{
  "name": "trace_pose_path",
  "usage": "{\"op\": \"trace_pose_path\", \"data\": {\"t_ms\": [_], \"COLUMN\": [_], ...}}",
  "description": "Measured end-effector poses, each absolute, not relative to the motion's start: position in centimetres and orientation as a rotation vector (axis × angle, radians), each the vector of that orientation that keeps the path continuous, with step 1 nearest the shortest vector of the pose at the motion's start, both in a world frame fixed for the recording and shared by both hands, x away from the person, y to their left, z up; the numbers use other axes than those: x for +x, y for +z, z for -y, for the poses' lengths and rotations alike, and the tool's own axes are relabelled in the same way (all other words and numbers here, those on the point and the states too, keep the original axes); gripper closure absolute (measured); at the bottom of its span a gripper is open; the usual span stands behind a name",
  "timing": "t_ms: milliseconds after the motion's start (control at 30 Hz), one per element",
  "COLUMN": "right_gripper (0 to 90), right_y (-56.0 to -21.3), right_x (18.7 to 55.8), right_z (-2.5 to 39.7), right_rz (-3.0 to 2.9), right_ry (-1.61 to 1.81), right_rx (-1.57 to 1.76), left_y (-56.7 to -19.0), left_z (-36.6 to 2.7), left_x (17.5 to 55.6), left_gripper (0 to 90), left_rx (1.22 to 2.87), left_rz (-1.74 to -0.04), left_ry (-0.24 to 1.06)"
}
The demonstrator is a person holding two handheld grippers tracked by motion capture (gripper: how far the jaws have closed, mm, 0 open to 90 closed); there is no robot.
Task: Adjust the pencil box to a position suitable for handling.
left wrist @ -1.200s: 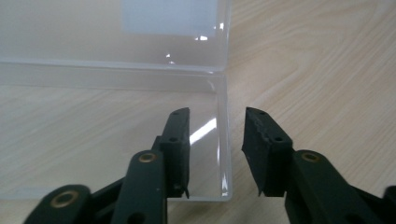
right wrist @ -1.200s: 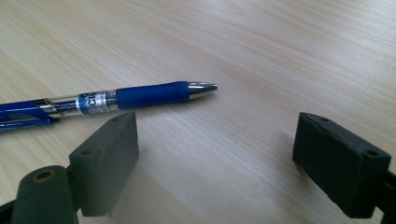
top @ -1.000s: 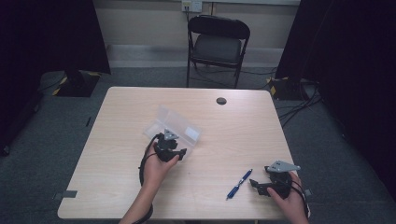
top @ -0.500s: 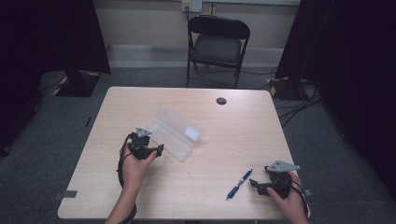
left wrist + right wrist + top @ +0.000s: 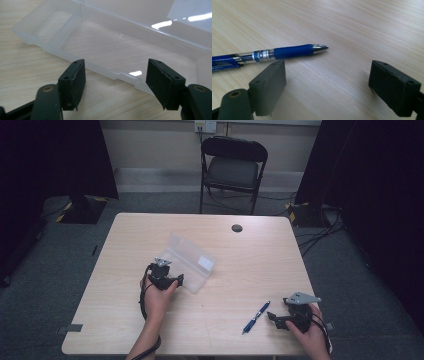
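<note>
Plastic, clear and frosted, forms the shallow open organiser box point(image 5: 130, 47), its front rim just ahead of the left gripper point(image 5: 116, 82), jaws wide apart, empty. Right gripper point(image 5: 327, 87), equally spread, sits just behind a blue rubber-gripped pen point(image 5: 274, 53) on woodgrain table point(image 5: 260, 255).

Pale wood-grain worktop point(image 5: 125, 320), rectangular. Near centre, toward 9 o'clock, an open clear plastic case point(image 5: 192, 261) lying flat. At 5 o'clock, a blue pen point(image 5: 256, 317). At 12 o'clock, near the far edge, a small dark round cap point(image 5: 237, 228).
</note>
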State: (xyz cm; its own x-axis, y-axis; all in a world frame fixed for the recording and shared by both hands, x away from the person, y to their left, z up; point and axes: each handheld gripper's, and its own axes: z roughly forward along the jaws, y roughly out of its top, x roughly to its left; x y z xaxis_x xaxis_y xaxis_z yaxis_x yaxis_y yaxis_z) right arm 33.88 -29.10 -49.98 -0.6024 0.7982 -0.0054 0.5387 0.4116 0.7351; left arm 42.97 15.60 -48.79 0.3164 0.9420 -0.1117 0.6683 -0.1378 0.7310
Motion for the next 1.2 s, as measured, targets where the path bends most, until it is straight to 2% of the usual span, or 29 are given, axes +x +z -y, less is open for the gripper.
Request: {"op": "trace_pose_path", "data": {"t_ms": [100, 333, 367, 533, 700, 1200], "right_gripper": [13.4, 13.4, 13.4, 13.4, 13.4, 13.4], "right_y": [-50.0, -50.0, -50.0, -50.0, -50.0, -50.0], "right_x": [33.9, 33.9, 33.9, 33.9, 33.9, 33.9], "right_z": [29.1, 29.1, 29.1, 29.1, 29.1, 29.1], "right_rz": [-2.317, -2.318, -2.318, -2.318, -2.317, -2.317], "right_ry": [1.011, 1.012, 1.012, 1.013, 1.013, 1.013], "right_rx": [1.150, 1.149, 1.150, 1.149, 1.150, 1.149], "left_y": [-48.6, -48.7, -48.8, -48.7, -48.6, -48.6], "left_z": [-15.3, -14.0, -13.8, -12.6, -11.1, -7.9], "left_x": [42.8, 42.3, 42.3, 42.4, 42.3, 42.9], "left_gripper": [42.9, 46.5, 53.2, 59.7, 58.6, 58.9], "left_rx": [1.899, 1.922, 1.934, 1.963, 1.951, 1.981], "left_rz": [-1.408, -1.405, -1.398, -1.384, -1.376, -1.328], "left_ry": [0.478, 0.405, 0.398, 0.383, 0.346, 0.340]}}
